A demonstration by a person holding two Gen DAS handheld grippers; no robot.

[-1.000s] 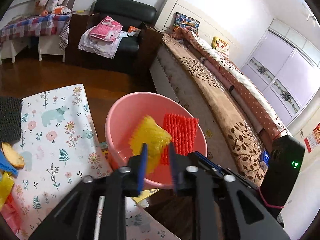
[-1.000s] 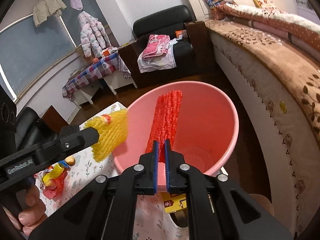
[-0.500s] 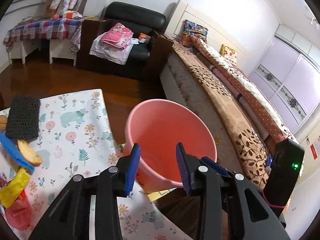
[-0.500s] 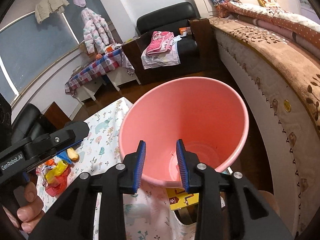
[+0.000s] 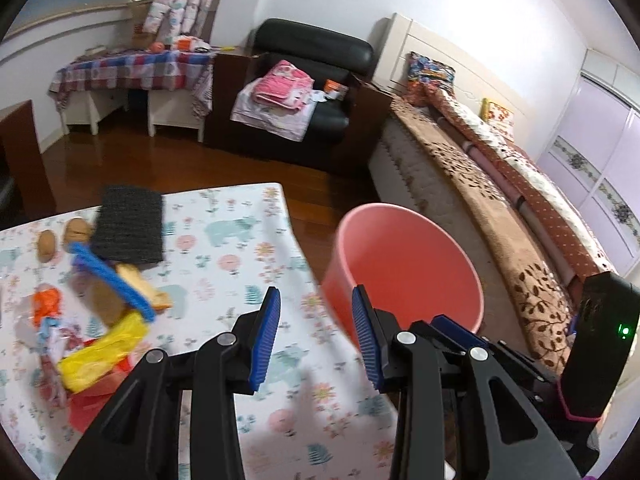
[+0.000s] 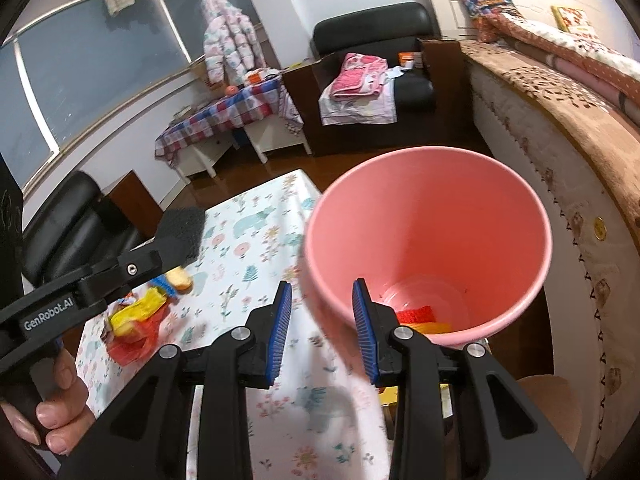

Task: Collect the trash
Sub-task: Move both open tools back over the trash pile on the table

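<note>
Right wrist view: left gripper (image 6: 176, 248) reads "GenRobot.AI"; both grippers' jaws, just opened, stand apart, empty, by pink bucket (image 6: 520, 208).

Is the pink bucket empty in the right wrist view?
No: a red mesh piece and a yellow piece lie at the bottom of the pink bucket.

We see a smooth, slightly glossy pink plastic bucket (image 6: 432, 216), and a printed cloth covering the tabletop (image 5: 240, 248). There's a rough black foam pad (image 5: 130, 229) and crinkly yellow plastic wrap (image 5: 102, 350). The left gripper (image 5: 316, 332) shows matt black plastic with ribbed blue pads (image 5: 266, 336). Glossy wooden floor (image 5: 160, 164) behind.
</note>
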